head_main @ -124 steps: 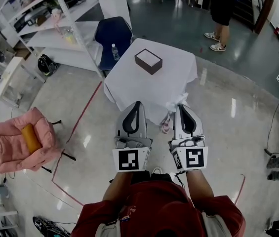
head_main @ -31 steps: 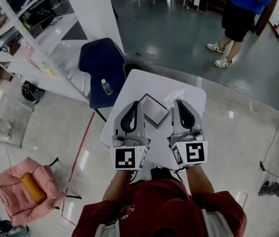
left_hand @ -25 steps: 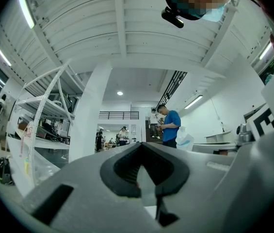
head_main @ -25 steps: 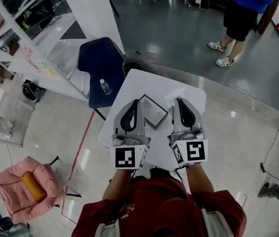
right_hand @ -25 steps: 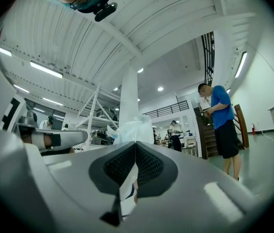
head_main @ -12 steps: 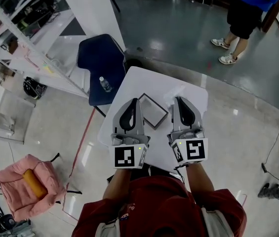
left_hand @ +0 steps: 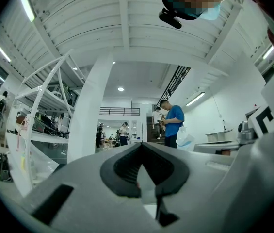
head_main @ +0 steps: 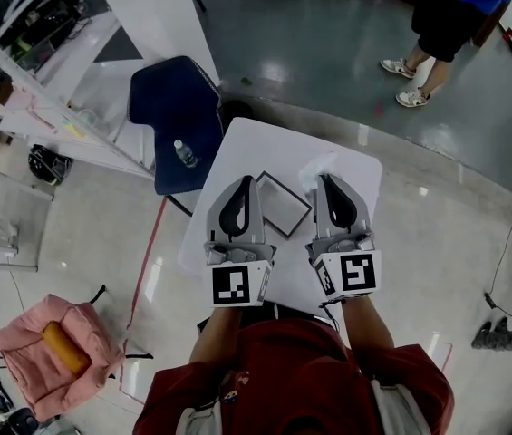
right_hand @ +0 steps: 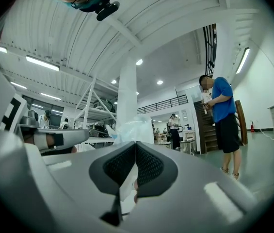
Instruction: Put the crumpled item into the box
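- Head view: both grippers are held side by side over the white table. The box sits on the table between them, open side up, with a dark rim and a pale inside.
- Right gripper: the crumpled item is at its tip, up off the table just right of the box's far corner and not in the box. It is white on white here, so its outline is hard to trace.
- Right gripper view settles the grip. The right gripper's jaws are pinched together on the item's thin film, and the crumpled item bunches up above the tips, translucent.
- Left gripper view: the left gripper's jaws are closed tip to tip with nothing between them. The crumpled item shows off to the right.
- Left gripper in the head view: its tip is over the table at the box's left side.
- Only the head view shows the box. Both gripper views look out level across the room.
- Bystander in blue is in all three views and stands well apart from the table.
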Demonstrator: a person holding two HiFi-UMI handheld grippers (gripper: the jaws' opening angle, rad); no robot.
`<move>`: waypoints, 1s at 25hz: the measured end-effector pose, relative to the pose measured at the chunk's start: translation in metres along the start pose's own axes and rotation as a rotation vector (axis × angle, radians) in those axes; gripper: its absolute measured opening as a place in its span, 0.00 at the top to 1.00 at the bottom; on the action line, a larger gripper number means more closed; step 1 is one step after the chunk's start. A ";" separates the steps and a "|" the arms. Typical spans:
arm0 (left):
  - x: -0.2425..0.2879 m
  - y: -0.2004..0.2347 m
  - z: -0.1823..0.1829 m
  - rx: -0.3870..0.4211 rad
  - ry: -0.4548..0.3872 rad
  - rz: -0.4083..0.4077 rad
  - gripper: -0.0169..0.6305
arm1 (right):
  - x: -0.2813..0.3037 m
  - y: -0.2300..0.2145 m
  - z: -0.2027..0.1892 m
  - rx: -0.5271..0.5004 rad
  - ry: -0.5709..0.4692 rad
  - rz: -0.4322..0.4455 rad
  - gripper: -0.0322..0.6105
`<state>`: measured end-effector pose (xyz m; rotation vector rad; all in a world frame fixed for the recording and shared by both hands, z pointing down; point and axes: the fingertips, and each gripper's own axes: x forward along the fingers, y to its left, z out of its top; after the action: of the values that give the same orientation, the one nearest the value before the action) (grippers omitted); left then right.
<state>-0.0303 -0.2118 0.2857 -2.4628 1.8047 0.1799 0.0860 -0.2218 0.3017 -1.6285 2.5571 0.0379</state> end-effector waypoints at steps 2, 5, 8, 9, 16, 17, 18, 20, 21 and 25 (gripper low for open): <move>0.004 0.007 -0.005 -0.003 0.003 -0.001 0.97 | 0.007 0.002 -0.005 -0.007 0.015 -0.003 0.95; 0.012 0.019 -0.007 -0.015 0.000 0.005 0.97 | 0.020 0.005 -0.012 -0.014 0.035 -0.004 0.95; 0.020 0.031 -0.010 -0.034 -0.006 0.012 0.97 | 0.034 0.009 -0.021 -0.025 0.064 -0.007 0.95; 0.022 0.034 -0.013 -0.032 -0.002 0.010 0.97 | 0.038 0.011 -0.026 -0.030 0.077 -0.008 0.95; 0.033 0.054 -0.025 -0.059 0.007 0.004 0.97 | 0.061 0.019 -0.054 -0.028 0.147 -0.012 0.95; 0.033 0.056 -0.027 -0.060 0.011 0.003 0.97 | 0.064 0.020 -0.057 -0.024 0.153 -0.013 0.95; 0.035 0.059 -0.030 -0.059 0.015 0.001 0.97 | 0.067 0.021 -0.061 -0.022 0.159 -0.012 0.95; 0.039 0.064 -0.033 -0.058 0.013 -0.001 0.97 | 0.074 0.021 -0.069 -0.031 0.172 -0.009 0.95; 0.040 0.066 -0.034 -0.061 0.008 -0.002 0.97 | 0.077 0.021 -0.073 -0.035 0.178 -0.010 0.95; 0.046 0.074 -0.044 -0.074 0.017 -0.007 0.97 | 0.084 0.024 -0.095 -0.034 0.234 -0.012 0.95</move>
<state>-0.0854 -0.2832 0.3232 -2.5283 1.8280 0.2301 0.0219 -0.2954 0.3859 -1.7558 2.7292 -0.1176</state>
